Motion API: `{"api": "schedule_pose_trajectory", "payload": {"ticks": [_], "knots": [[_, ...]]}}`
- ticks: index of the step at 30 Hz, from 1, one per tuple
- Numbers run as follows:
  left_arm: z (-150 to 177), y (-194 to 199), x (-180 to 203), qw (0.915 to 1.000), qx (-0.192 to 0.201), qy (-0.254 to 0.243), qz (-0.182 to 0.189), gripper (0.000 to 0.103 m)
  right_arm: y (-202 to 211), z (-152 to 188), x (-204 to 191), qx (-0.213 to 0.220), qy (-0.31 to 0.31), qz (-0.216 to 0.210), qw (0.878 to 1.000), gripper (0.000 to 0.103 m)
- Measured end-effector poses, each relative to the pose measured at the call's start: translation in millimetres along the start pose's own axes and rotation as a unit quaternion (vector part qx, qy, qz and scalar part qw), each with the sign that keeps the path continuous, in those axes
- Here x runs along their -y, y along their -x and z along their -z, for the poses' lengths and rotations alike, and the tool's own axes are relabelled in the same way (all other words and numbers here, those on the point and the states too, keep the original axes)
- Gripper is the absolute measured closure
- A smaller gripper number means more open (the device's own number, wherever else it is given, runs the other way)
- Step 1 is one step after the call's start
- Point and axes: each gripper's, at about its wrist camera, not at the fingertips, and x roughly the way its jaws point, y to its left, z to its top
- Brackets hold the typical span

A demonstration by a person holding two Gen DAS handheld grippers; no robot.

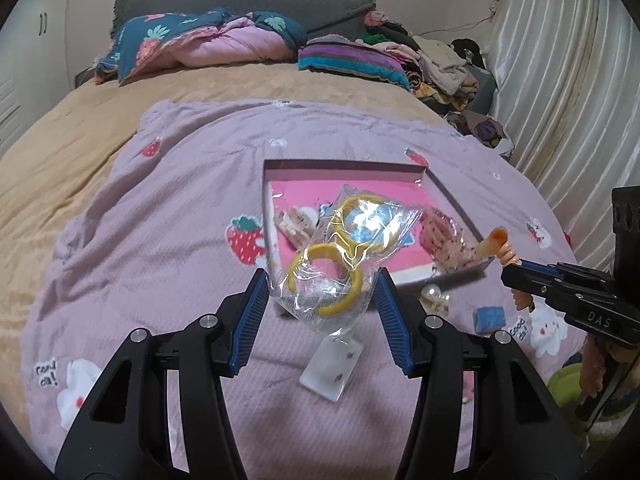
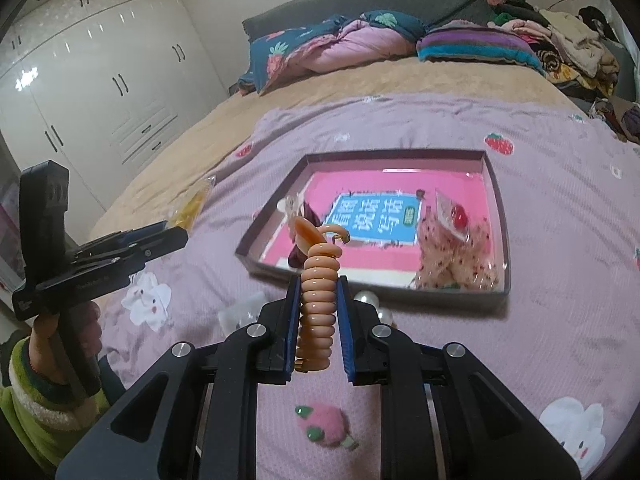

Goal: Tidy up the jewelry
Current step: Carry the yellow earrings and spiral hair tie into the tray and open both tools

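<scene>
We read "DAS" on the right gripper point(image 1: 516, 270), "cool da!" on the blanket point(image 1: 168, 208), and large white Chinese characters on the blue label point(image 2: 374, 218) in the box point(image 2: 502, 216).

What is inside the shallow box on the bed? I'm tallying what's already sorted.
The box holds a pink card with a blue label, a claw hair clip and a bagged speckled pink item. The held coil hides part of the floor.
</scene>
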Motion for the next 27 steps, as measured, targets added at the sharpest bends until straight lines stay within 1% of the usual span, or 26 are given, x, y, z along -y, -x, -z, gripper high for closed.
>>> {"api": "schedule_pose_trajectory", "payload": {"ticks": [9, 18, 27], "knots": [[-22, -17, 18, 0.9998, 0.004, -0.007, 0.017, 0.057, 6, -21, 15, 0.026, -0.007, 0.019, 0.999, 0.086], [-39, -42, 38, 0.9995, -0.003, -0.015, 0.027, 0.057, 17, -35, 52, 0.054, -0.039, 0.048, 0.997, 0.086], [-50, -71, 52, 0.9993, -0.014, -0.024, 0.024, 0.057, 22, -39, 89, 0.064, -0.064, 0.078, 0.993, 0.086]]}}
